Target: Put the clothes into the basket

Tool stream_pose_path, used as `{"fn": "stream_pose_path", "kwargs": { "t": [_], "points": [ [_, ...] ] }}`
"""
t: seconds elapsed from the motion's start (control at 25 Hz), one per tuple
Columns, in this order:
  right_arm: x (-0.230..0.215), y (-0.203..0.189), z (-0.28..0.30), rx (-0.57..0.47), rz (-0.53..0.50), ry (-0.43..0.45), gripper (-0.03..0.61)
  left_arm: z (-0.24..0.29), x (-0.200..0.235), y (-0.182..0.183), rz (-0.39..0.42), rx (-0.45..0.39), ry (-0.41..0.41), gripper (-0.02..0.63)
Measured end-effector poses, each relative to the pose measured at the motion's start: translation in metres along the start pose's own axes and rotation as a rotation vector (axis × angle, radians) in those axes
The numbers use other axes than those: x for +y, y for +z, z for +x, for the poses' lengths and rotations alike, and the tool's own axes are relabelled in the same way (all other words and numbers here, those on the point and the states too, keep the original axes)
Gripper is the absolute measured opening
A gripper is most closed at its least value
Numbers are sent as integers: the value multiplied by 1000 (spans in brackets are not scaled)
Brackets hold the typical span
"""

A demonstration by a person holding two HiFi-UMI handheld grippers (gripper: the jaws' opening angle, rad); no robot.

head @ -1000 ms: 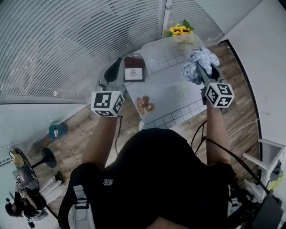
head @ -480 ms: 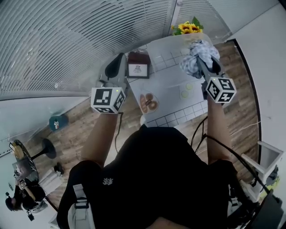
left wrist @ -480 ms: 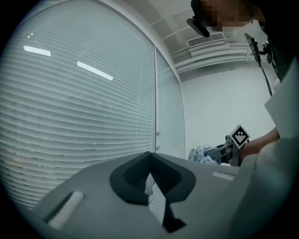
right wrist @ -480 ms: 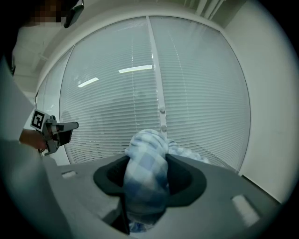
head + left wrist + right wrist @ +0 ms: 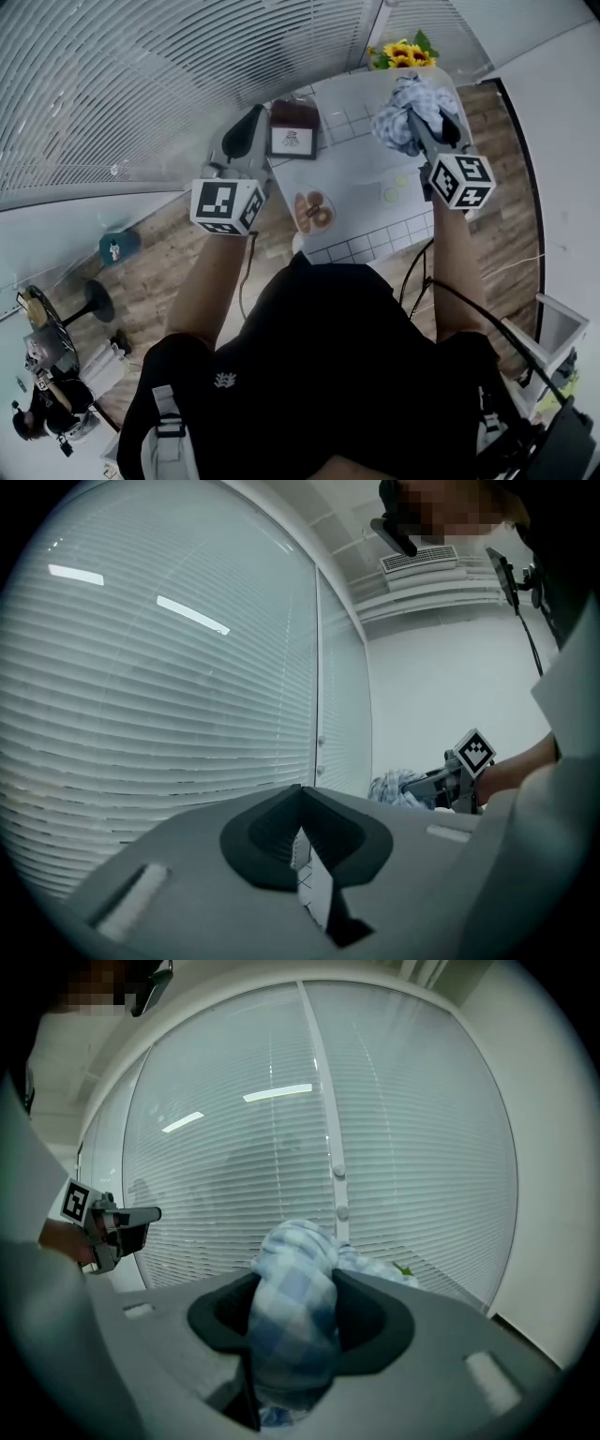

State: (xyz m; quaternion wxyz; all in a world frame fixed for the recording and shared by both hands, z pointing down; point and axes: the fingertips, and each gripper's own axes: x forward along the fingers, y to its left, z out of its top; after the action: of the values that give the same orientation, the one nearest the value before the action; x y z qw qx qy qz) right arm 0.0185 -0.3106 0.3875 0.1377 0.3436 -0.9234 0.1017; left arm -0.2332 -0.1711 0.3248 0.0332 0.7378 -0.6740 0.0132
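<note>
My right tool [image 5: 292,1321] pinches the bunched blue checked cloth [image 5: 298,1265]; my left tool [image 5: 301,799] is pressed together, empty. Trailing folds could snag the sunflowers [image 5: 405,54].

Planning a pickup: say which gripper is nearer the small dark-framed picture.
Left. The left gripper hangs beside the small dark-framed picture; the right gripper, clamping blue checked cloth, sits farther right.

**Q:** What kind of place is this?

**A:** A bright café-style lounge. White slatted blinds [image 5: 141,84] cover the tall windows above a brown wood-plank floor [image 5: 159,272]. A white tile-topped table [image 5: 361,173] carries yellow sunflowers [image 5: 401,54] and a small dark-framed picture [image 5: 292,141].
</note>
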Motion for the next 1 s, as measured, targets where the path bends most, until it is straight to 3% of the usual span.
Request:
{"fn": "stream_pose_path", "kwargs": {
  "t": [1.0],
  "points": [
    [4, -56, 42, 99, 11, 33, 202, 26, 2, -53, -44, 42, -10, 8]
  ]
}}
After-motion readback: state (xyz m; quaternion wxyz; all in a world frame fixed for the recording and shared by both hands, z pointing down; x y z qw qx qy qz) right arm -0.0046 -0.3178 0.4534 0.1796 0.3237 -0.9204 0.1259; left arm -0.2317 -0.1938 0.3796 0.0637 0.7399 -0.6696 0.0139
